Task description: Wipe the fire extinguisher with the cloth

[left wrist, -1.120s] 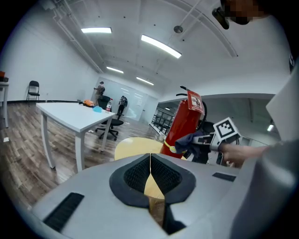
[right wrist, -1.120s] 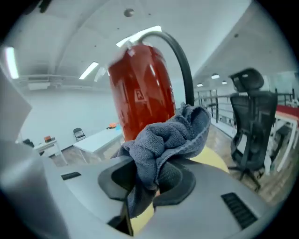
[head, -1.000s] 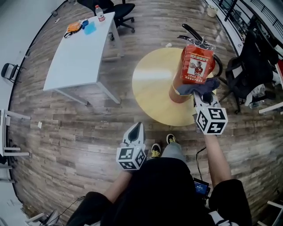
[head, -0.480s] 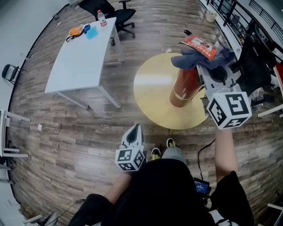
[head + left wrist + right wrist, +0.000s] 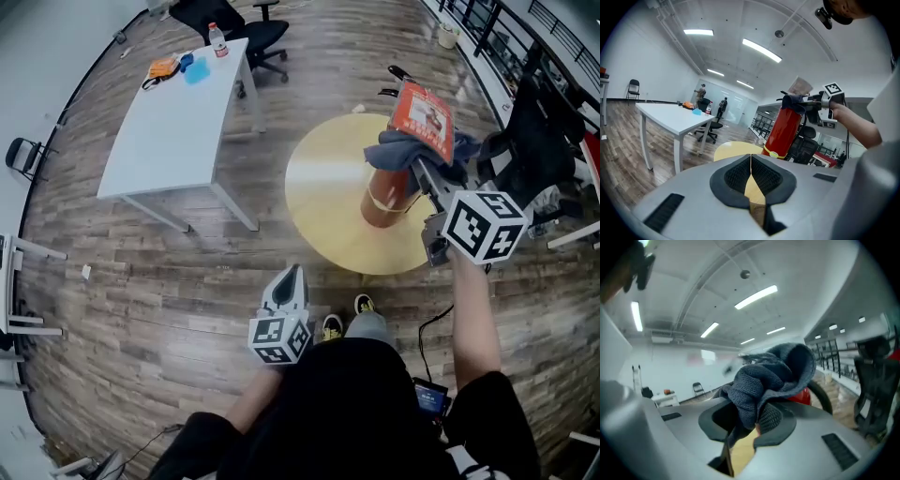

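White table (image 5: 159,131) stood far left with a few small items at its far end; not part of the work.

Left gripper (image 5: 289,277) was held low in front of the person, near the edge of the round yellow table (image 5: 323,178) but not over it. In its own view, the left gripper (image 5: 751,168) had its jaws pressed together with nothing between them. It was idle and well apart from the target.

Fire extinguisher (image 5: 386,199) stood upright on the right part of the round table, long axis vertical, with a printed tag (image 5: 424,117) hanging at its head. From the left gripper view the red cylinder (image 5: 783,131) rose straight off the tabletop.

Right gripper (image 5: 419,169) reached in from the person's side, jaws pinching the dark grey cloth (image 5: 401,150). In the right gripper view, the cloth (image 5: 768,376) bunched out past the jaw pads and hid most of what lay ahead, with only a sliver of red (image 5: 802,397) just behind it. The cloth appeared to rest against the top of the cylinder, just below the valve.

Judgement: the right hand was plainly the nearer. The extinguisher lay directly ahead of it and extended downward, so the unwiped length ran down the vertical axis from the cloth. The next stroke would likely go down or around the body.
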`<state>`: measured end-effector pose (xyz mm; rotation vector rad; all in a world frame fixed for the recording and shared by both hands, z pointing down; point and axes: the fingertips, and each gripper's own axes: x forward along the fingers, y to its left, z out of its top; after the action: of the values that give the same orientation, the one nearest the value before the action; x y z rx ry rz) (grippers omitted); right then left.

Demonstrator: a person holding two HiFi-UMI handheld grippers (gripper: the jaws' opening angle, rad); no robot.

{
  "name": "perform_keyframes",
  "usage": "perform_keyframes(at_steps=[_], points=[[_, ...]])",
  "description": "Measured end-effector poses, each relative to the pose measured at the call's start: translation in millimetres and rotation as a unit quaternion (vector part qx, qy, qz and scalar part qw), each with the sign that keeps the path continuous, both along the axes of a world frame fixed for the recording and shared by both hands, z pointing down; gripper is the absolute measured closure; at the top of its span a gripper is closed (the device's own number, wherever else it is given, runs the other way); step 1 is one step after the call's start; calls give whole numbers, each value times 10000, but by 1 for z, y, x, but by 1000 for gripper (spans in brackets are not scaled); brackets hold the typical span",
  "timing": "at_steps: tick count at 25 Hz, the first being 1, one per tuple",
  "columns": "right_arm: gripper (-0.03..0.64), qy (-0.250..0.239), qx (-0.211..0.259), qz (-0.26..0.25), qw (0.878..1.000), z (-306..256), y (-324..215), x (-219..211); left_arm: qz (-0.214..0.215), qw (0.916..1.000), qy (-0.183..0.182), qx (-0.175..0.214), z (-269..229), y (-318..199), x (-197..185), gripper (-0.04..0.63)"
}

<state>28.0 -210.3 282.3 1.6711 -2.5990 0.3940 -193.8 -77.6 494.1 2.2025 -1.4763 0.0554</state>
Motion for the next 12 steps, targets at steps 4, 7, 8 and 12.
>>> perform_keyframes(at_steps=[4, 7, 8, 12], points=[[520, -877, -282, -187, 9956, 33, 18, 1, 14, 10000, -25, -21, 2, 2, 0, 571], [520, -597, -677, -191, 9957, 76, 23, 3, 36, 10000, -63, -21, 3, 4, 6, 572], [520, -469, -872, -157, 9950, 98, 24, 6, 51, 10000, -73, -10, 2, 4, 8, 572], [520, 240, -1485, -176, 9885, 179, 20, 9, 83, 9999, -86, -17, 1, 4, 7, 571]])
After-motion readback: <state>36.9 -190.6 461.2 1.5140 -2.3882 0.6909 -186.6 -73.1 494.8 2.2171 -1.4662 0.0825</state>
